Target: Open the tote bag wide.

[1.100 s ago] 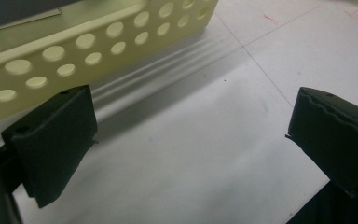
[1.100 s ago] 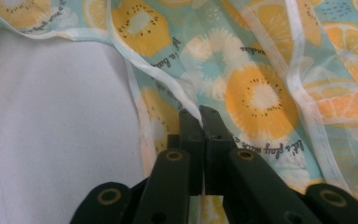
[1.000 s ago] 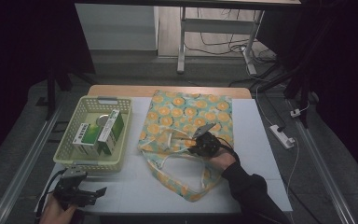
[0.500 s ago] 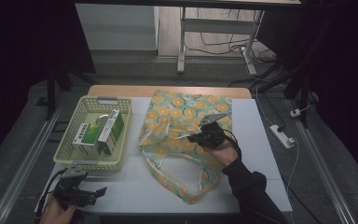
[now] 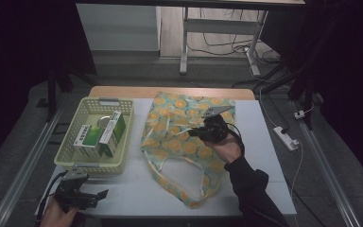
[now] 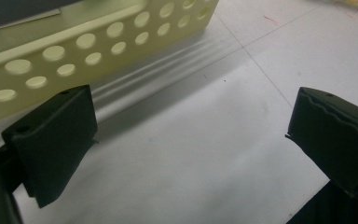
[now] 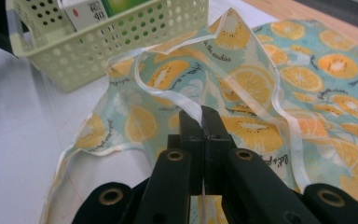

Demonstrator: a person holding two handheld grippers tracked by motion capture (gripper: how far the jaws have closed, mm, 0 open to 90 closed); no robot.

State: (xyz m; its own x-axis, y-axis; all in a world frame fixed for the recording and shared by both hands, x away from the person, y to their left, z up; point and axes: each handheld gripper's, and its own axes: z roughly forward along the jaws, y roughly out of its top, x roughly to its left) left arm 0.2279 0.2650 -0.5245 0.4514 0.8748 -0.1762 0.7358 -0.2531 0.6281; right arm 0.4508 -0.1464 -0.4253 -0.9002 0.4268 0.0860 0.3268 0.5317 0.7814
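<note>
Fingers of the right gripper (image 5: 199, 133) are pinched together on a white-edged handle strap of the fruit-print tote bag (image 5: 189, 142), which lies across the middle of the tabletop (image 5: 264, 142), in the high view. Near the front left corner, the left gripper (image 5: 82, 194) sits by the basket (image 5: 71, 156).

Left gripper view: its fingers (image 6: 51, 135) stand wide apart, holding nothing.

Right gripper view: both fingers (image 7: 204, 126) clamp the strap (image 7: 186, 105), lifting it.

Dim high view with dark surroundings; both gripper views brighter, near fingers blurred.
</note>
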